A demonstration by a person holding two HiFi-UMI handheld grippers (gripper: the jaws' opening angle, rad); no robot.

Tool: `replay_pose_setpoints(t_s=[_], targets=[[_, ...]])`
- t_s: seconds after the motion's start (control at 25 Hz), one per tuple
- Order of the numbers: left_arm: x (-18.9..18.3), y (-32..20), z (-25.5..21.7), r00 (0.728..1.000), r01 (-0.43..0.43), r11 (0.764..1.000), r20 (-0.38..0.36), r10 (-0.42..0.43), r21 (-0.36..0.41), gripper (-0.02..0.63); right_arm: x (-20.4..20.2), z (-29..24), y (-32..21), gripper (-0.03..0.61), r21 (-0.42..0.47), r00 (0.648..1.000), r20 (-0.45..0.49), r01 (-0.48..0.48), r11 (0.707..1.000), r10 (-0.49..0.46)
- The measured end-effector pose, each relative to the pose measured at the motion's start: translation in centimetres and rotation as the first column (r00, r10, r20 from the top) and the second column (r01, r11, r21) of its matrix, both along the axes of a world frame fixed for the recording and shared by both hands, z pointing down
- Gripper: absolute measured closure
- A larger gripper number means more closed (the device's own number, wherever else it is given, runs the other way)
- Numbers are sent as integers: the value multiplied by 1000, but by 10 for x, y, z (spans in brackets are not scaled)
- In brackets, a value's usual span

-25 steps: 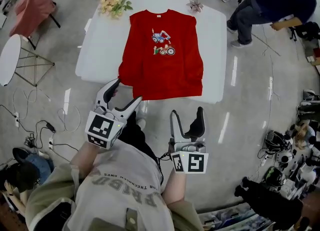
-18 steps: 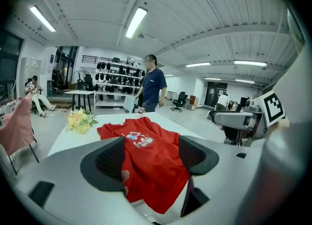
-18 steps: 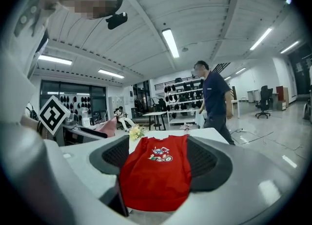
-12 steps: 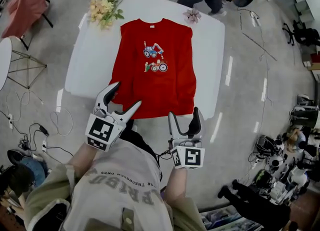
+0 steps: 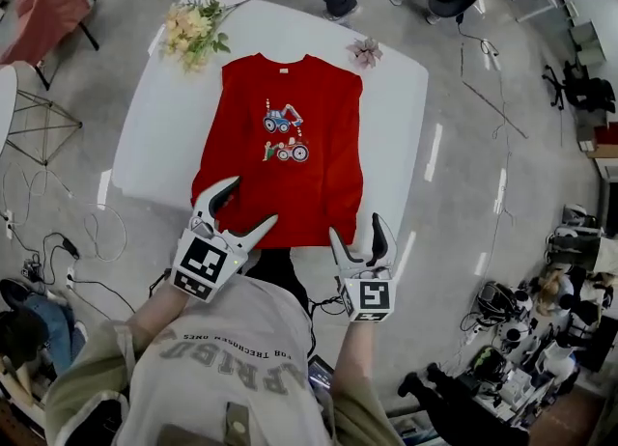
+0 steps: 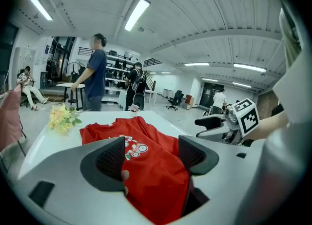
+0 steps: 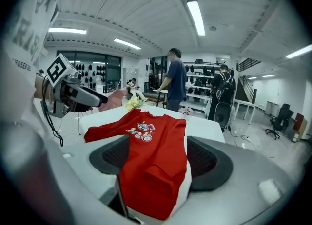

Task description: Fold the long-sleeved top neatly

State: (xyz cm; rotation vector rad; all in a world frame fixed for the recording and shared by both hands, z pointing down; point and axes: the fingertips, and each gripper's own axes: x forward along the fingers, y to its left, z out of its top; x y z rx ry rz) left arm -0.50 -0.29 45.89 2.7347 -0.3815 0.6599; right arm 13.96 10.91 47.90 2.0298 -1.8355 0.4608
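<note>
Left tool (image 5: 249,205) and right tool (image 5: 357,232) released
We hold them empty by the near hem of the red top (image 5: 280,145), flat on the table (image 5: 396,97).

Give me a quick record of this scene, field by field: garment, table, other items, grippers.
garment: red top, flat, print up, collar away from the person
surface: white table
other items: flower bouquet at far left corner; pink flower at far right
left gripper: open, empty, by near hem
right gripper: open, empty, by near hem

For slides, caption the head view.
Left gripper and right gripper, both open, at the hem of a red top on a table.
</note>
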Motion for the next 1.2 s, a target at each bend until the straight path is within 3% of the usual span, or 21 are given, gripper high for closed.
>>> replay_pose_setpoints(t_s=[0.16, 0.32, 0.56, 0.84, 0.92, 1.04, 1.08, 1.16, 1.2], targets=[[30, 30, 23, 999, -22, 999, 40, 24, -33, 279, 15, 25, 4, 216, -68, 995, 12, 102, 992, -102], [70, 62, 47, 996, -41, 998, 81, 45, -45, 279, 26, 43, 8, 216, -119, 974, 19, 226, 967, -225], [119, 98, 89, 980, -77, 997, 180, 81, -29, 279, 35, 75, 18, 219, -196, 917, 20, 393, 898, -397], [139, 106, 133, 946, -59, 998, 319, 56, 0, 309, 37, 108, 28, 241, -276, 851, 39, 512, 813, -523], [140, 105, 141, 932, -68, 997, 358, 53, 28, 341, 35, 115, 27, 305, -292, 831, 42, 541, 789, -554], [141, 105, 146, 917, -81, 994, 397, 47, 69, 386, 31, 123, 25, 341, -317, 804, 48, 576, 754, -593], [141, 105, 148, 911, -92, 992, 410, 50, 84, 406, 30, 125, 26, 407, -327, 794, 48, 586, 741, -606], [142, 106, 149, 901, -114, 986, 431, 52, 119, 455, 26, 128, 26, 425, -341, 775, 47, 606, 719, -630], [142, 106, 147, 900, -118, 983, 434, 47, 138, 486, 25, 128, 26, 466, -341, 769, 49, 613, 713, -638]])
